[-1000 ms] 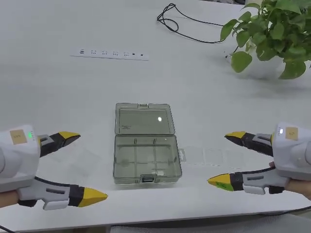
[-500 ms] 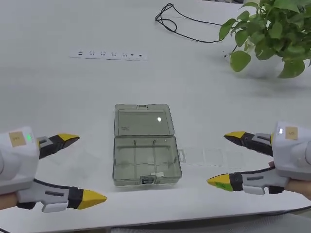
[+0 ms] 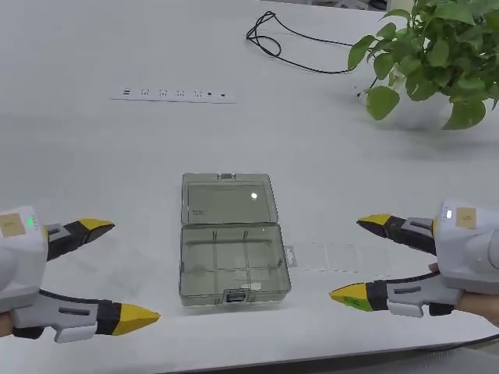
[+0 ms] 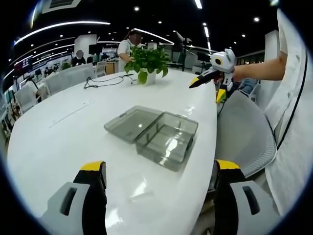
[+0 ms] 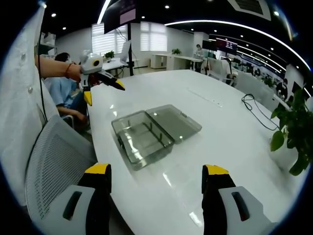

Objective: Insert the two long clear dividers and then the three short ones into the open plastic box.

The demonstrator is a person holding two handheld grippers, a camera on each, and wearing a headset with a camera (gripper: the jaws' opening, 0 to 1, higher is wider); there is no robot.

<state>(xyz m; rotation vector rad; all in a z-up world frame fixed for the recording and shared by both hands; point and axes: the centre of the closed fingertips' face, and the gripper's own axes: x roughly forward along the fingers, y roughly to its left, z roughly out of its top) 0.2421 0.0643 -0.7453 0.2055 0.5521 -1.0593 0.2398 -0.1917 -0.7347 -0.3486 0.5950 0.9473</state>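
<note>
The box (image 3: 234,265) lies between gaping left tongs (image 3: 134,271) and right tongs (image 3: 345,259).

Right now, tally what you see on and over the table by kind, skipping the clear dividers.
Plastic box: 1
Power strip: 1
Black cable: 1
Potted plant: 1
Grippers: 2, the left gripper and the right gripper
Total: 6

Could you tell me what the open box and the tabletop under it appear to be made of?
The box looks like smoky, see-through hard plastic: the white surface shows through its lid. The tabletop seems a smooth, glossy white laminate or similar; bright reflections lie on it.
</note>
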